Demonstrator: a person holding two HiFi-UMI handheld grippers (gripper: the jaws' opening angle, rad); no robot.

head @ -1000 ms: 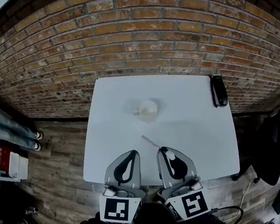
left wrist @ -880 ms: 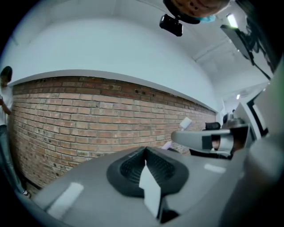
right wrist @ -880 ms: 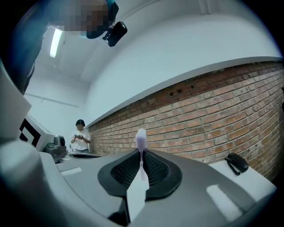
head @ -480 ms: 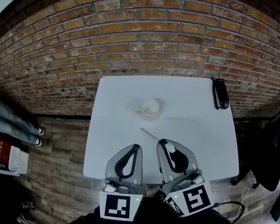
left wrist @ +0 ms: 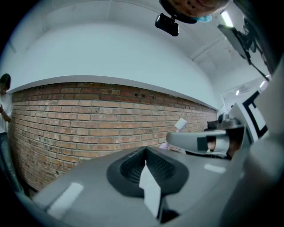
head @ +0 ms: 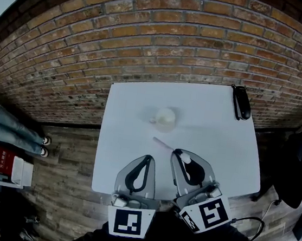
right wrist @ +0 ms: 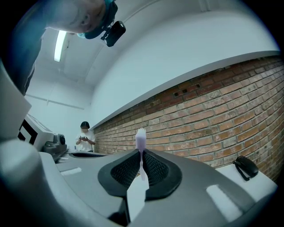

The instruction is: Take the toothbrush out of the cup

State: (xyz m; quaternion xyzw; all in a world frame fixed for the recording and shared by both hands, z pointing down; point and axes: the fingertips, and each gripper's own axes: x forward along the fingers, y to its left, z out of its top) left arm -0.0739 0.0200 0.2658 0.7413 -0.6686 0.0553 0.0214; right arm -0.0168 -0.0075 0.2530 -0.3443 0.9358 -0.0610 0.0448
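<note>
- The right hand-held gripper (right wrist: pixel 142 156) has its jaws clamped on the toothbrush (right wrist: pixel 141 138), with the bristle end poking out past the jaw tips
- From the head view, the right hand-held gripper (head: pixel 175 152) sits over the near part of the counter (head: pixel 214 136), and the toothbrush (head: pixel 163 144) slants out of it toward the cup (head: pixel 165 118)
- The toothbrush is out of the cup: its far tip is near the cup but apart from it
- The left hand-held gripper (left wrist: pixel 145 150) has its jaws together with nothing between them; in the head view it (head: pixel 147 158) lies just beside the right one, at the counter's near edge
- The cup stands alone mid-counter and looks empty, though its inside is too small to read
- A black object (head: pixel 240 102) lies at the far right corner, well apart, by the brick wall (head: pixel 166 42)
- Judged step: the lift-out looks done and the brush is being carried clear
- The next move likely calls for lowering the brush onto bare counter away from the cup, then parting the jaws without flicking it
</note>
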